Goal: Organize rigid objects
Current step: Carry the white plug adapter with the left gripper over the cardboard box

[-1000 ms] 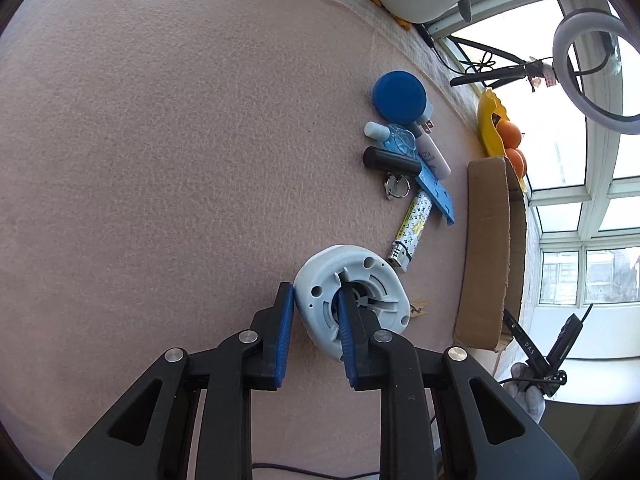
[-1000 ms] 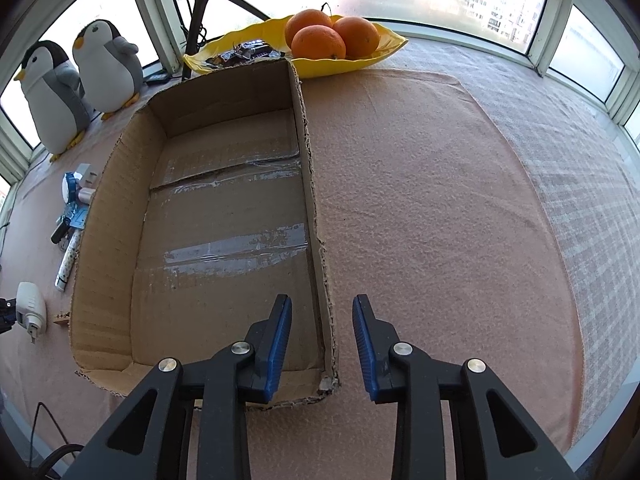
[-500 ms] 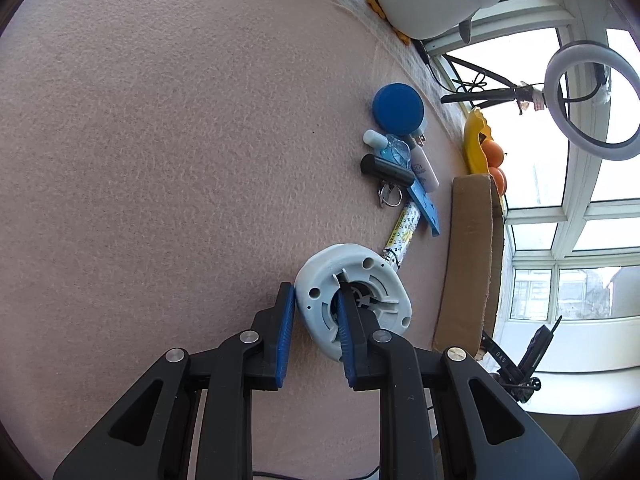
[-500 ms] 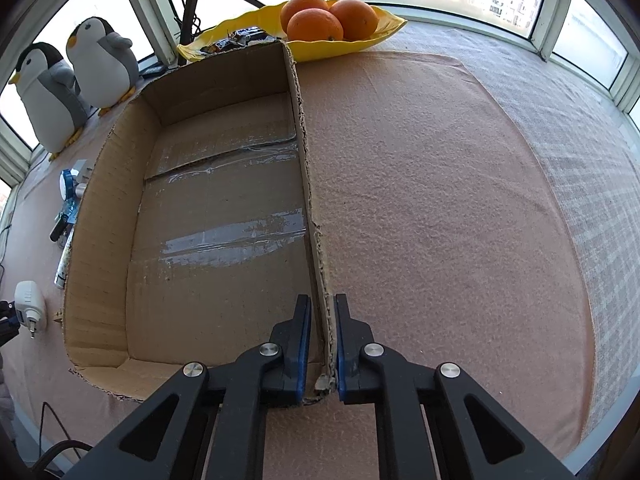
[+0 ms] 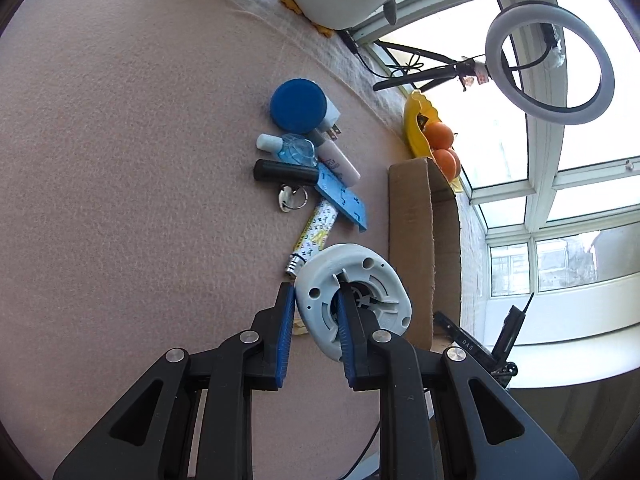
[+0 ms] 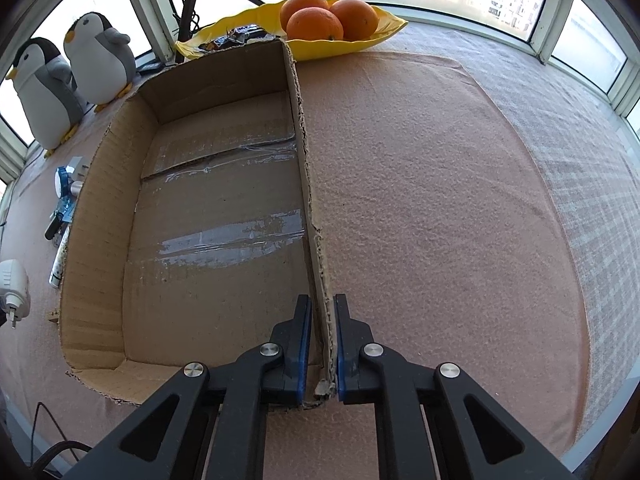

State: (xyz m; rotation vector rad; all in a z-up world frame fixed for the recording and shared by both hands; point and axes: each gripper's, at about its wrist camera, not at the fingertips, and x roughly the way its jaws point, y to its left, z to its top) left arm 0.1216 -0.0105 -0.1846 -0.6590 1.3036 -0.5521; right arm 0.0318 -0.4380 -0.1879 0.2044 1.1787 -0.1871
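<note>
My left gripper [image 5: 314, 300] is shut on the rim of a round white plastic device [image 5: 368, 280] and holds it above the pink cloth, beside the cardboard box [image 5: 412, 220]. The device also shows at the far left of the right wrist view [image 6: 14, 288]. My right gripper [image 6: 320, 320] is shut on the right wall of the open cardboard box [image 6: 100, 208], near its front corner. The box is empty inside. A cluster of small items lies left of the box: a blue round lid [image 5: 298, 106], a blue bottle [image 5: 294, 148], a black cylinder [image 5: 284, 172], keys [image 5: 292, 200], a patterned tube [image 5: 314, 232].
A yellow dish with oranges [image 6: 328, 20] stands behind the box. Two plush penguins [image 6: 72, 68] sit at the back left by the window. A ring light on a stand [image 5: 548, 60] is beyond the table edge. Pink cloth [image 6: 440, 200] covers the table right of the box.
My right gripper closed onto the box's right wall. My left gripper lifted the white device and carried it toward the box.
</note>
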